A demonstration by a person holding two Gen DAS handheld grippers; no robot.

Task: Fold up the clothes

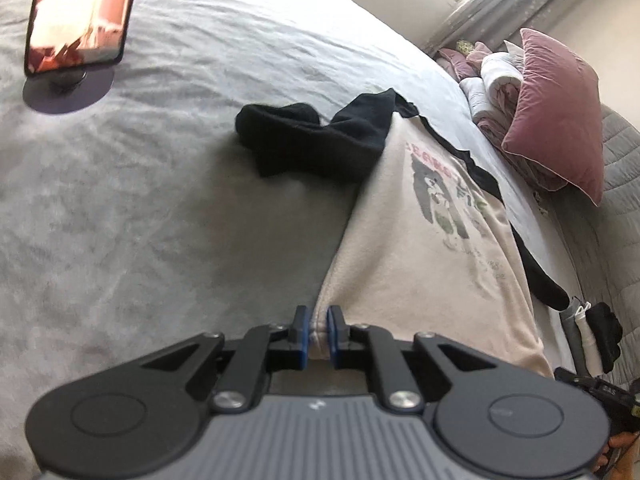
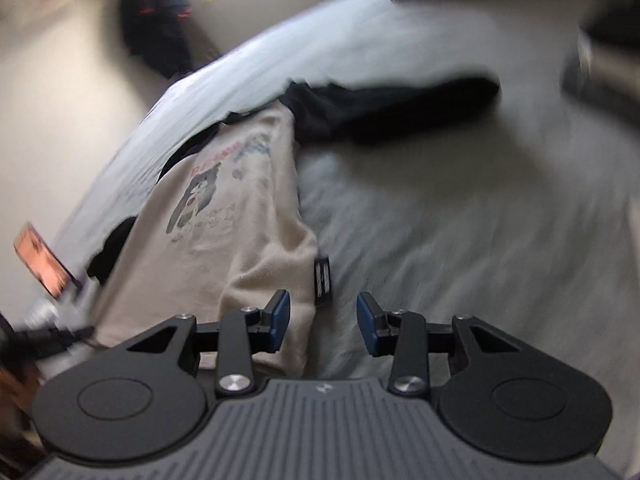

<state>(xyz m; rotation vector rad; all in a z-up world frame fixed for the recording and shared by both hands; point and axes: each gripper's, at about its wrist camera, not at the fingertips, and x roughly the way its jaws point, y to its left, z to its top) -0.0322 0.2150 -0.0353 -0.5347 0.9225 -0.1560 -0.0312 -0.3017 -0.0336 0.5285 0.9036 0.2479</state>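
Observation:
A cream T-shirt (image 1: 432, 248) with black sleeves and a cartoon print lies on the grey bedspread (image 1: 160, 200). My left gripper (image 1: 319, 334) is shut on the shirt's near hem corner, cloth bunched between the blue pads. One black sleeve (image 1: 316, 140) lies crumpled to the upper left of the body. In the right wrist view the same shirt (image 2: 240, 216) lies ahead and to the left. My right gripper (image 2: 323, 322) stands open over the shirt's right hem edge, near a small black label (image 2: 322, 280). Nothing is between its fingers. That view is blurred.
A phone on a round stand (image 1: 76, 20) sits on the bed at the far left. A pink pillow (image 1: 556, 116) and a heap of bedding (image 1: 492, 84) lie at the bed's right side. Dark clothing (image 2: 160, 20) hangs by the wall.

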